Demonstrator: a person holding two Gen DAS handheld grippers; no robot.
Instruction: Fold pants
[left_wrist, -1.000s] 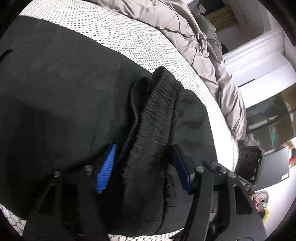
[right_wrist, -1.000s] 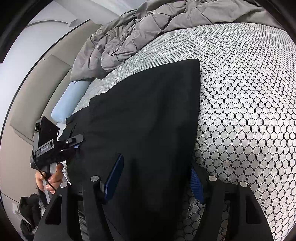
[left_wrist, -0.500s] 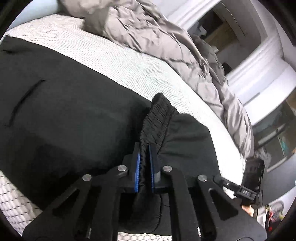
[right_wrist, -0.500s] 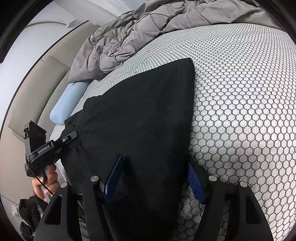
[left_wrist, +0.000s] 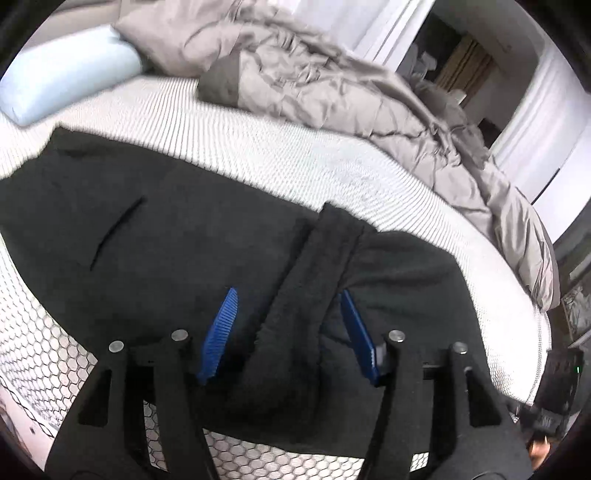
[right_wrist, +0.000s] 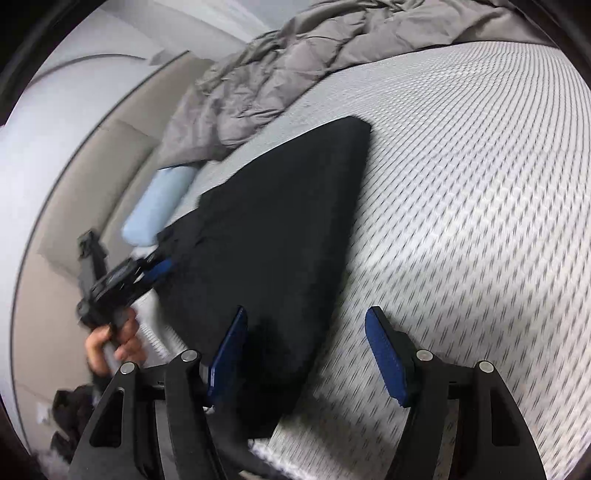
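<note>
Black pants (left_wrist: 184, 236) lie folded lengthwise on the bed's white honeycomb sheet (left_wrist: 295, 162). A raised ridge of bunched waistband (left_wrist: 314, 273) runs between the blue pads of my left gripper (left_wrist: 288, 292). Its jaws are opening and neither pad presses on the cloth. In the right wrist view the pants (right_wrist: 288, 221) taper to a corner at the far end. My right gripper (right_wrist: 306, 310) hovers open over the pants' near right edge, its left finger over cloth and its right finger over bare sheet. The left gripper (right_wrist: 164, 264), held by a hand (right_wrist: 110, 343), is blurred at the pants' left end.
A crumpled grey duvet (left_wrist: 332, 85) is heaped along the far side of the bed. A light blue pillow (left_wrist: 70, 77) lies at the head end beside a beige padded headboard (right_wrist: 92, 177). A doorway and white walls stand beyond the bed.
The left gripper pinched shut on the waistband ridge half a second ago, then spread its jaws again and rose, tilting up. The right gripper slid right toward the pants' edge.
</note>
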